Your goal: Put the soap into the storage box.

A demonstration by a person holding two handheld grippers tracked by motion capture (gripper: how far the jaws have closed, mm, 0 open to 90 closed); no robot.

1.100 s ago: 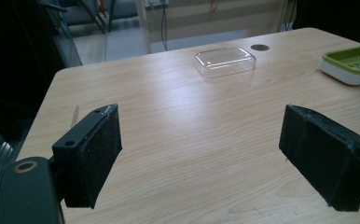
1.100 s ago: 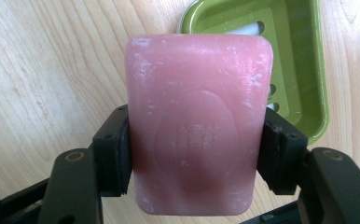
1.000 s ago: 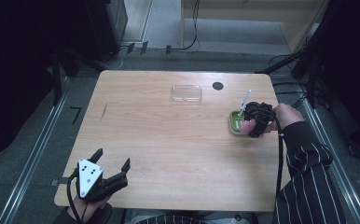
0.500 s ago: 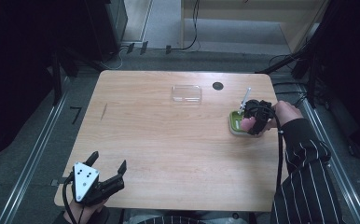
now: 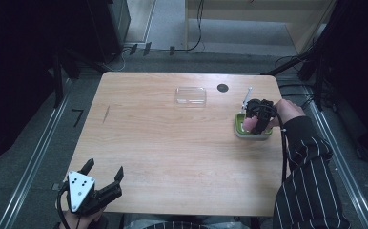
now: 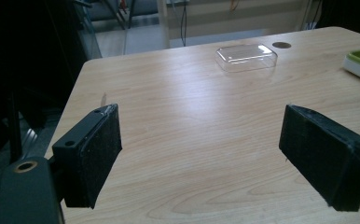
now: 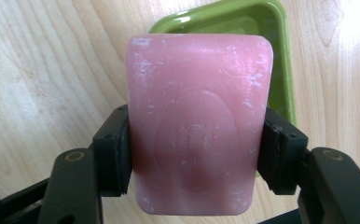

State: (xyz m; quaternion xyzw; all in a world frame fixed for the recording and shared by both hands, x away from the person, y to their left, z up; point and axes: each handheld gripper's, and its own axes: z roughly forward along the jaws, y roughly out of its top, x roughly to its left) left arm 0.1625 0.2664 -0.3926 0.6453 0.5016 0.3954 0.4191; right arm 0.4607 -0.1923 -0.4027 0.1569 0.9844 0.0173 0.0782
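Right tool [image 7: 194,149] pinching pink rectangular soap bar [image 7: 199,121] by its long sides, held just above green plastic soap dish [image 7: 280,60] near counter's right edge. Long axis roughly in line with dish's; dish directly beneath, offset a little. Left tool [image 6: 201,154] spread, empty, at near-left corner, well apart.

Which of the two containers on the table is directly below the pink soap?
The green dish at the table's right edge: the right gripper holds the pink soap above it. The clear plastic box lies apart, farther back.
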